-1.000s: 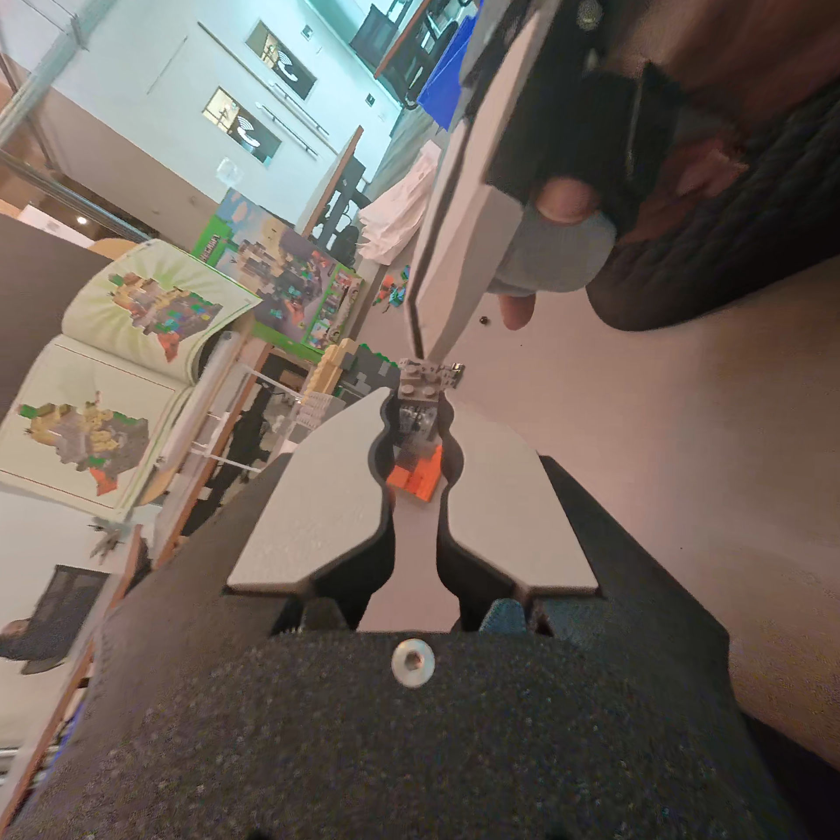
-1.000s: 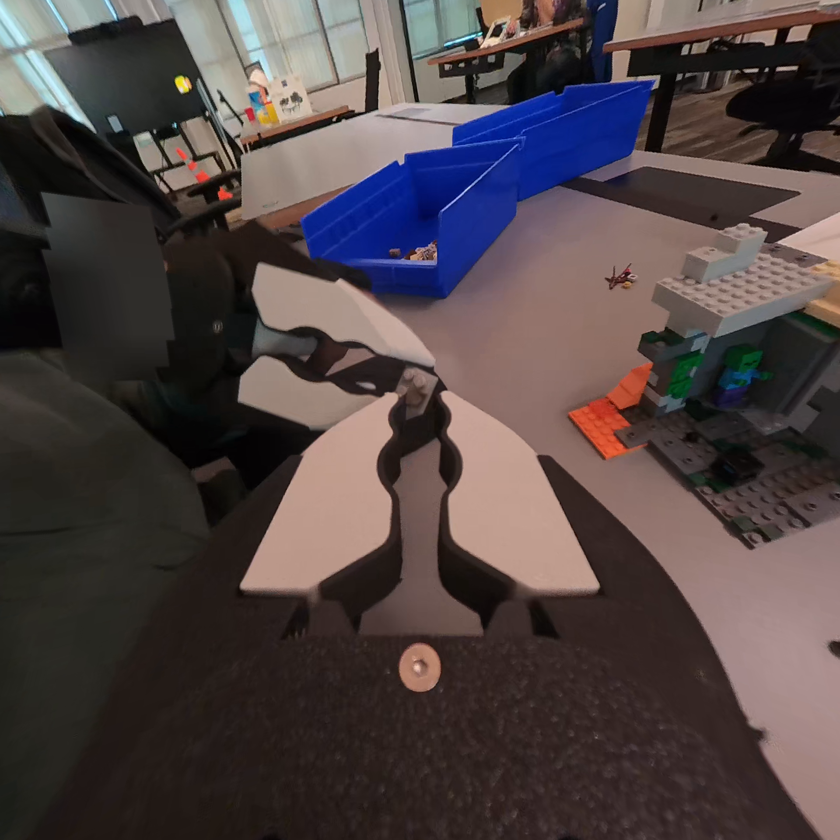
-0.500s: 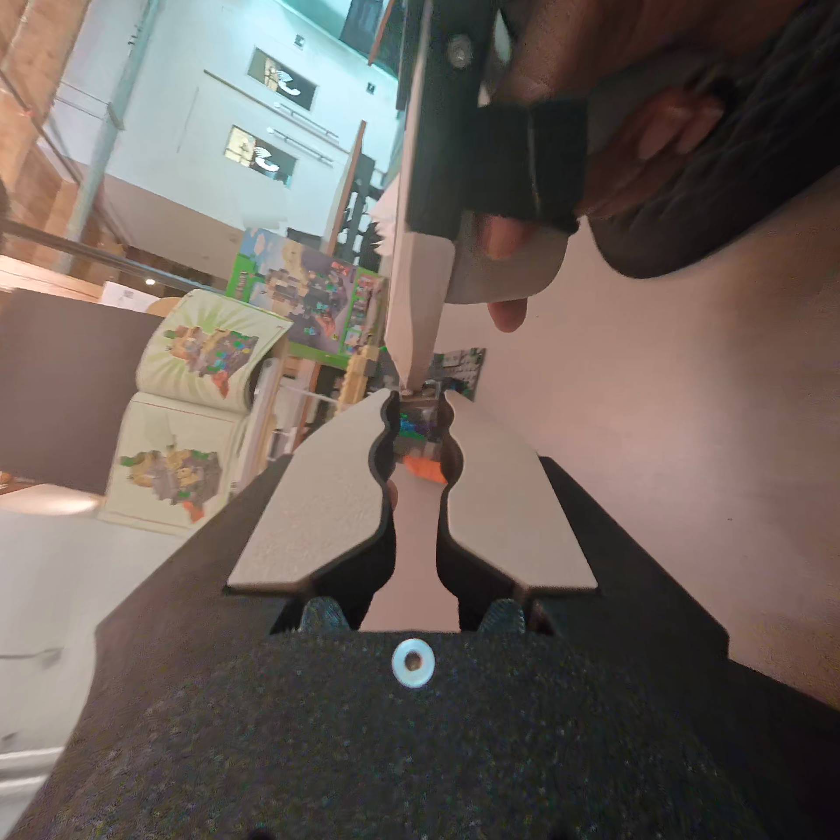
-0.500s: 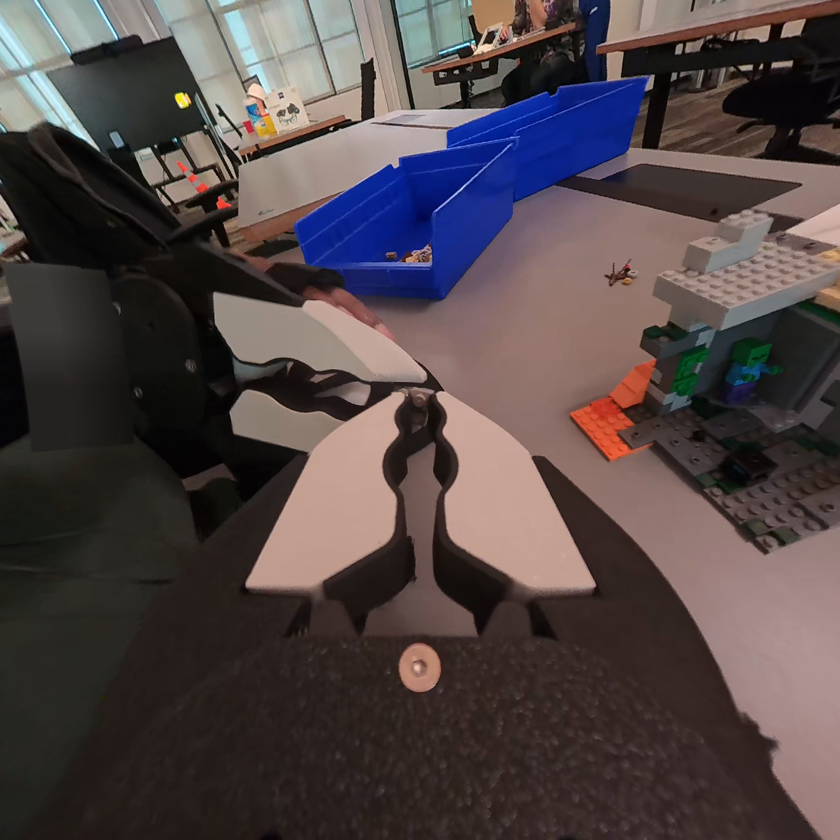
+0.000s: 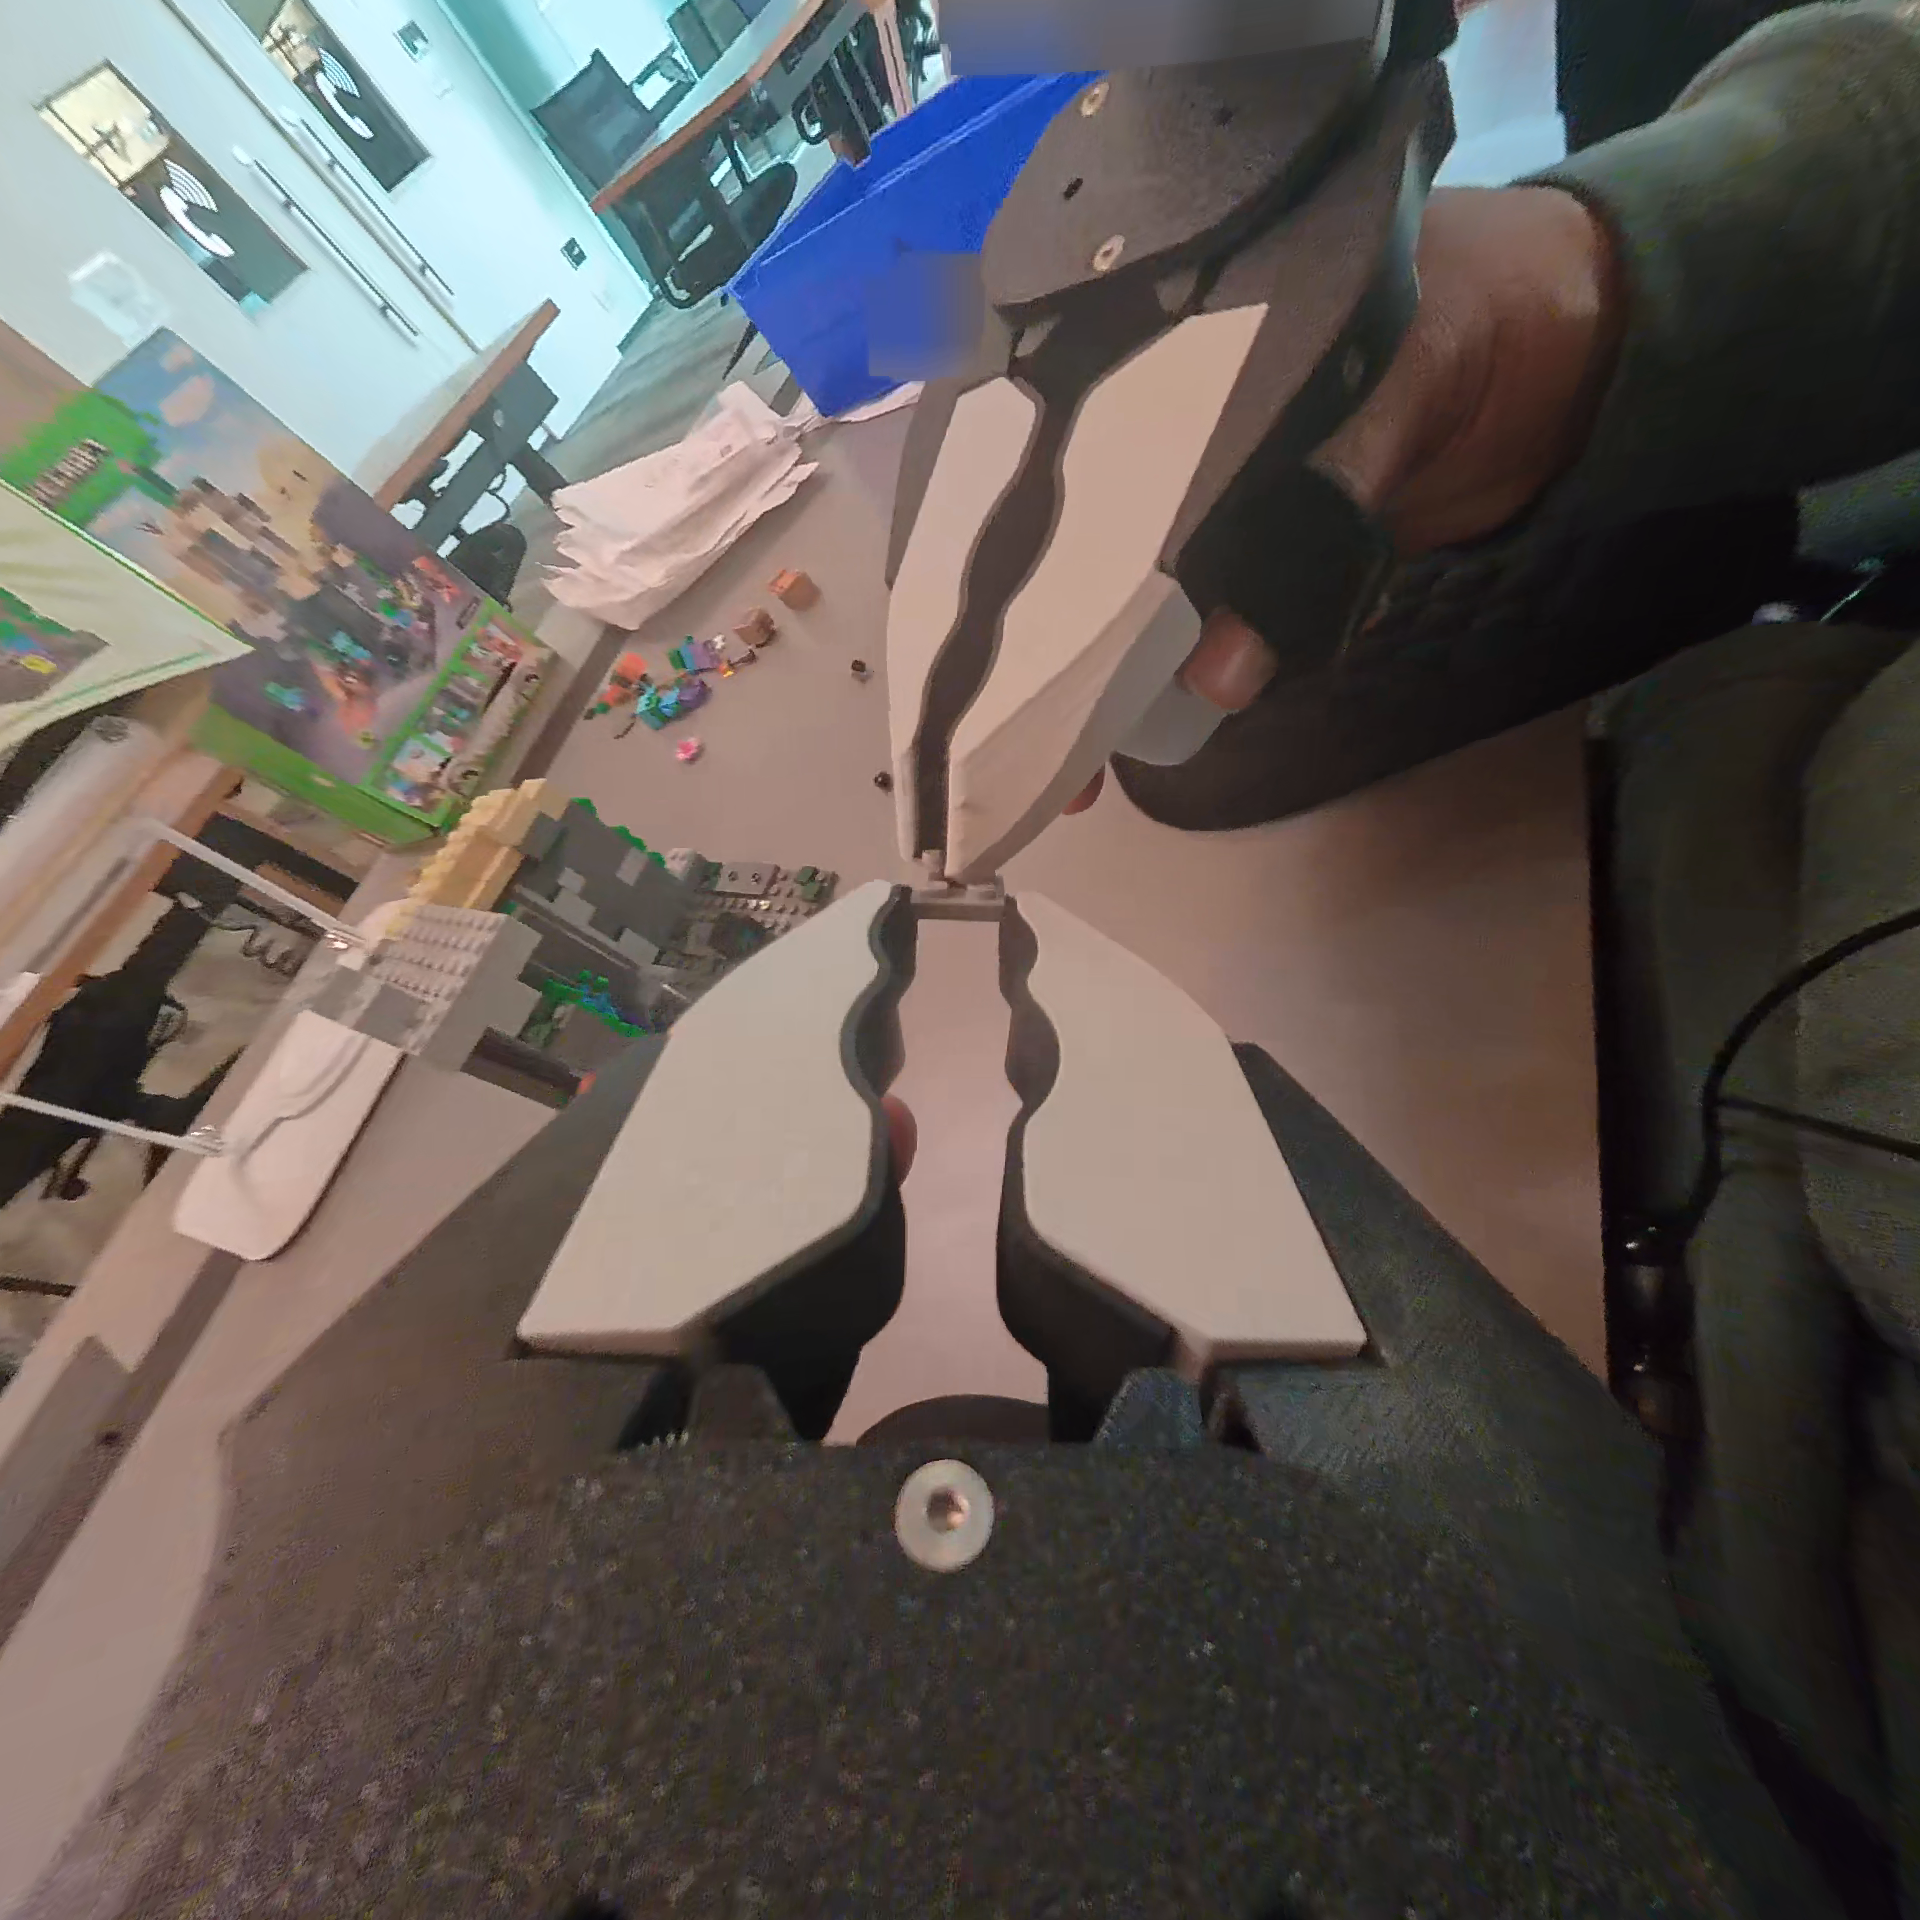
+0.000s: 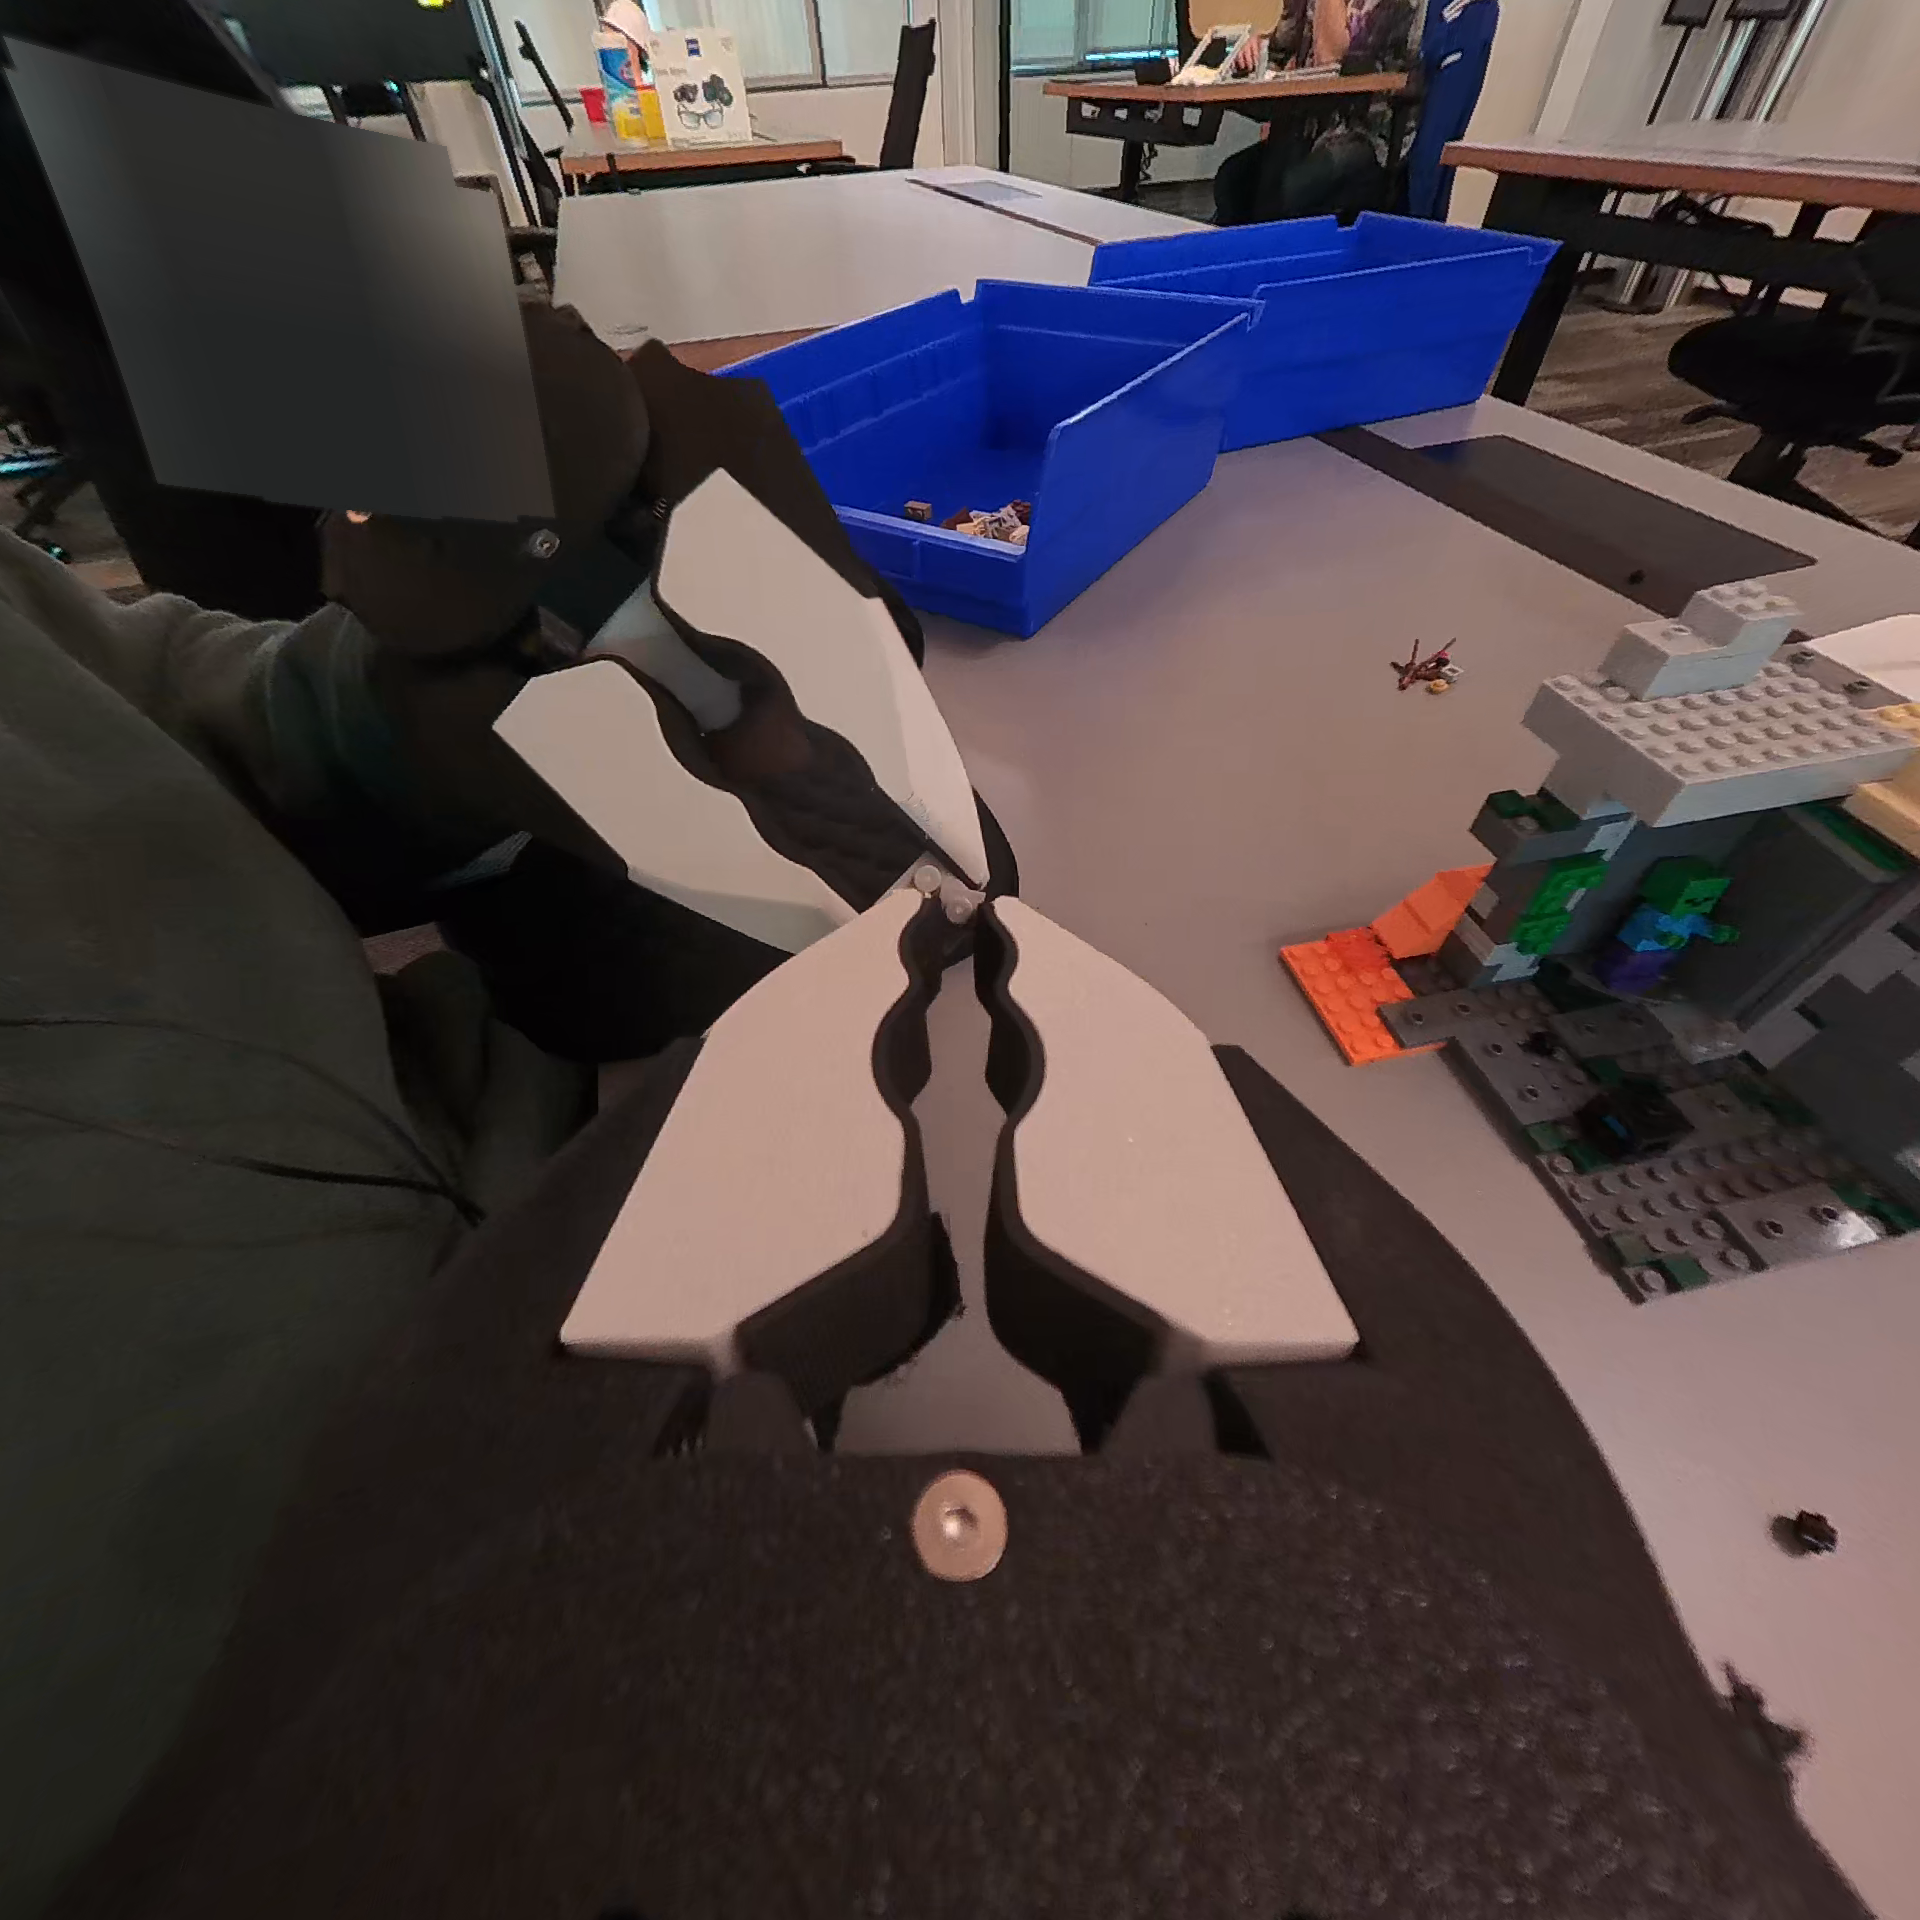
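A big grey bench (image 6: 1195, 727) carries everything. Two blue bins (image 6: 1039, 436) sit at about 12 o'clock in the right wrist view, one behind the other, and the near one has a few small bits inside. A brick building (image 6: 1704, 935) on dark grey plates stands at 3 o'clock, with an orange plate (image 6: 1351, 982) at its near edge. A tiny dark red piece (image 6: 1425, 665) lies alone between bins and building. In the left wrist view, loose coloured bricks (image 5: 675, 691) and a pile of white bags (image 5: 675, 509) lie at 11 o'clock.
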`<state>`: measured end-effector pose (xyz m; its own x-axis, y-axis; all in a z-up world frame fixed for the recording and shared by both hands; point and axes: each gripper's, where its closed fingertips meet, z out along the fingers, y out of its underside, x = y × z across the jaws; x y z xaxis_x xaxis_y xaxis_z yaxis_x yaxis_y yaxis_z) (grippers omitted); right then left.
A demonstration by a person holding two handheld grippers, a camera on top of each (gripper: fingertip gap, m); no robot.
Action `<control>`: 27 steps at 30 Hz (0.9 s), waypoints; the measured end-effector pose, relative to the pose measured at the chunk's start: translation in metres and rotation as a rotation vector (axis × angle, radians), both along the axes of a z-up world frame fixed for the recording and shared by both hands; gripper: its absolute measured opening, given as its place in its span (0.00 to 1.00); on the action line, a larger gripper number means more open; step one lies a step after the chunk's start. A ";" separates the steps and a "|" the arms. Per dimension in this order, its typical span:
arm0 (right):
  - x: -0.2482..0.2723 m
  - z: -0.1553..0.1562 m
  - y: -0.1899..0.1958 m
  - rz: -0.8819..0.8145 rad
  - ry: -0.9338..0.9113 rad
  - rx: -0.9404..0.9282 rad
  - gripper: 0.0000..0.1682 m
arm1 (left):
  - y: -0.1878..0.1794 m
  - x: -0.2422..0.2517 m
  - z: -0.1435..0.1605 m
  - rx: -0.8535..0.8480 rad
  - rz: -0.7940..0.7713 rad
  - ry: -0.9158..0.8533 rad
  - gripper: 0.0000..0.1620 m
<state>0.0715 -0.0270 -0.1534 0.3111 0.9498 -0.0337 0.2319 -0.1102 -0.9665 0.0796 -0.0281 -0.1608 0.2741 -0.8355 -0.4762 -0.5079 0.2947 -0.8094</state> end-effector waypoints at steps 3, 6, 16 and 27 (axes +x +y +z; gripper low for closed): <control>0.001 0.006 -0.003 0.016 0.026 -0.006 0.04 | -0.003 0.001 0.005 -0.060 -0.028 -0.057 0.10; 0.003 0.013 -0.007 0.038 0.059 -0.016 0.03 | -0.006 0.002 0.010 -0.110 -0.066 -0.109 0.10; 0.025 0.021 0.000 -0.036 0.042 -0.011 0.00 | 0.005 -0.015 0.011 -0.121 -0.031 -0.109 0.10; -0.003 0.032 0.000 -0.018 0.098 -0.090 0.06 | 0.001 -0.003 0.029 0.101 0.010 -0.034 0.10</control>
<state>0.0687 -0.0268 -0.1216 0.3193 0.9358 -0.1494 0.1343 -0.2008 -0.9704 0.0769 -0.0270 -0.1319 0.2998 -0.7808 -0.5481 -0.4837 0.3708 -0.7928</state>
